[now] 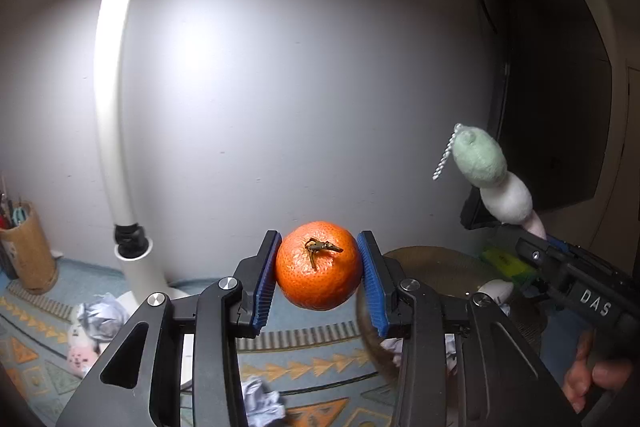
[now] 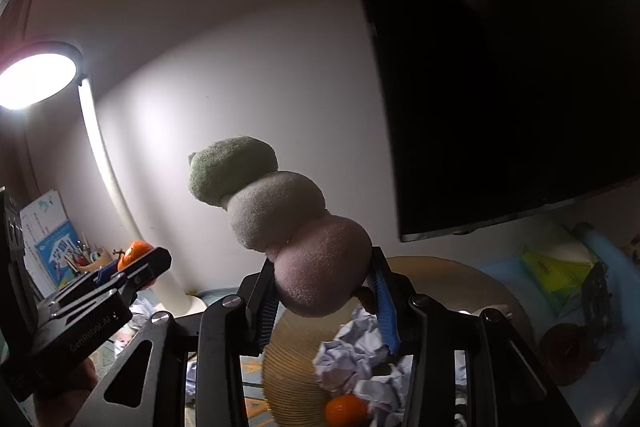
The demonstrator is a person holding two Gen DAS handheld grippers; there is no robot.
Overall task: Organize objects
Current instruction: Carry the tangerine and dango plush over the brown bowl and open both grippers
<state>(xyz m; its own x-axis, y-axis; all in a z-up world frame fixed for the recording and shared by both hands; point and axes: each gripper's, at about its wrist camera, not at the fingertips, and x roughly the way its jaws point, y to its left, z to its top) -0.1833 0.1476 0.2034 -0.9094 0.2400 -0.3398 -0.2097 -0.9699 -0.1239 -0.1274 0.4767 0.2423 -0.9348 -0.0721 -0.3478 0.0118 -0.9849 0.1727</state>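
Nearest my left lens, my left claw [image 1: 319, 277] is clamped on one tangerine [image 1: 319, 265], the ribbed blue pads [image 1: 265, 285] pressing its dimpled orange peel from both sides, its dry brown stem facing me. The fruit hangs in the air above the patterned mat [image 1: 328, 363]. My right claw [image 2: 324, 293] grips one plush toy [image 2: 280, 223] by its lowest ball: three fuzzy balls in a row, pink between the pads, white in the middle, green at the top, tilting up and to the left. It too is held clear of the table.

By count: two tangerines, the one I hold and a second tangerine [image 2: 346, 410] lying in the round woven tray [image 2: 292, 359] among crumpled paper [image 2: 360, 359]. More paper wads, at least two, lie loose on the mat at the left, near a small pink plush [image 1: 80, 357]. One wooden pen holder [image 1: 30, 251] stands at the far left edge by the wall.

Going rightward: one white lamp [image 1: 116, 79], smooth and curved, rises from its base to a bright round head. Behind the tangerine the wall is bare and open. To the right a dark screen [image 2: 512, 67] fills the upper corner, with a yellow-green packet [image 2: 554, 269] beneath it and a dark reddish object, too dim to name, at the table's right edge.
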